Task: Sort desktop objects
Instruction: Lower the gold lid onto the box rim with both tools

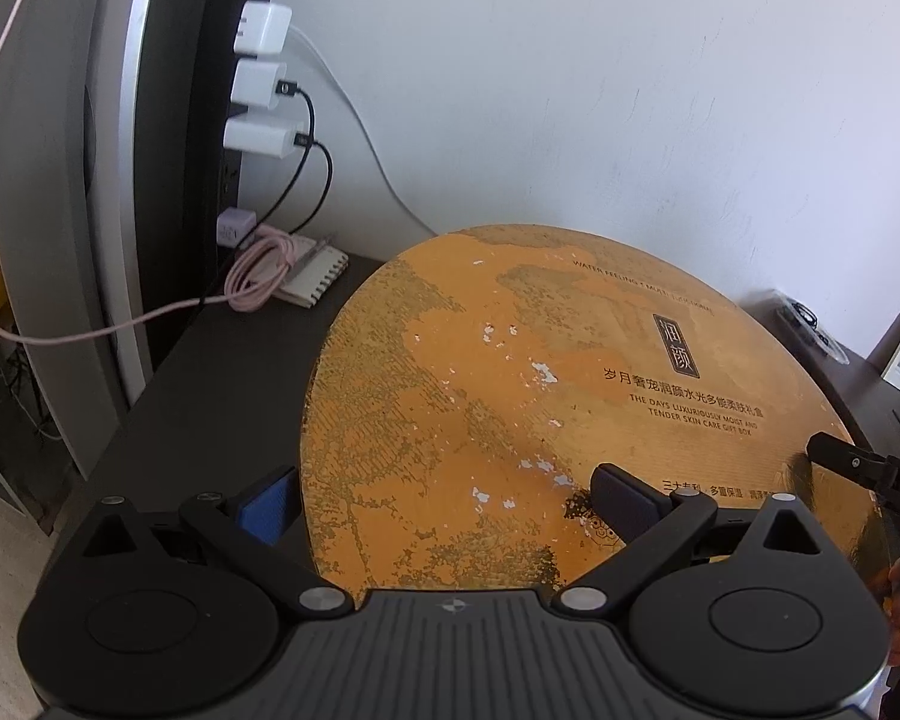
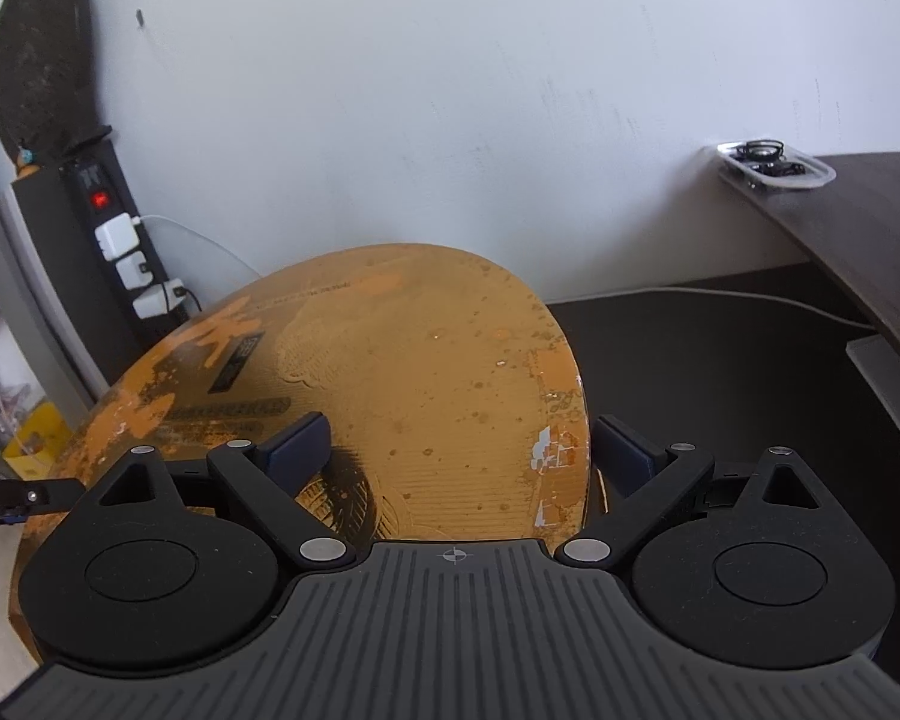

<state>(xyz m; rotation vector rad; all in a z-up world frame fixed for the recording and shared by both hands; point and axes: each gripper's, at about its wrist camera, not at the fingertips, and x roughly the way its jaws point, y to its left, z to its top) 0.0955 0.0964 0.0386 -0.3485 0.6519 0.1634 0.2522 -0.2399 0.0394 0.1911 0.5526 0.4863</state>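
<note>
We have the big orange gift box [image 1: 546, 396] between us, lying flat on the dark bench [image 1: 210, 396] close to the white wall, its worn lid facing up. Our left claw [image 1: 450, 501] stands wide, one finger off the box's left edge and the other over the lid, so it straddles that edge without pinching anything. Our right claw [image 2: 459, 450] is also wide and straddles the box's right edge, one finger over the lid, the other just outside the rim. Neither claw holds the box yet.

The risk we see is in the lift. The box is broad and the claws would bite only thin edges at opposite sides, so if one closes or rises before the other, the box could tilt and slide out. The lid surface is flaking, which may give the pads poor grip.

Behind the box's left side, a pink cable [image 1: 252, 276] lies coiled on a small notebook [image 1: 318, 273], below chargers on a power strip [image 1: 258, 84]. Pushing the box backward could snag those.
</note>
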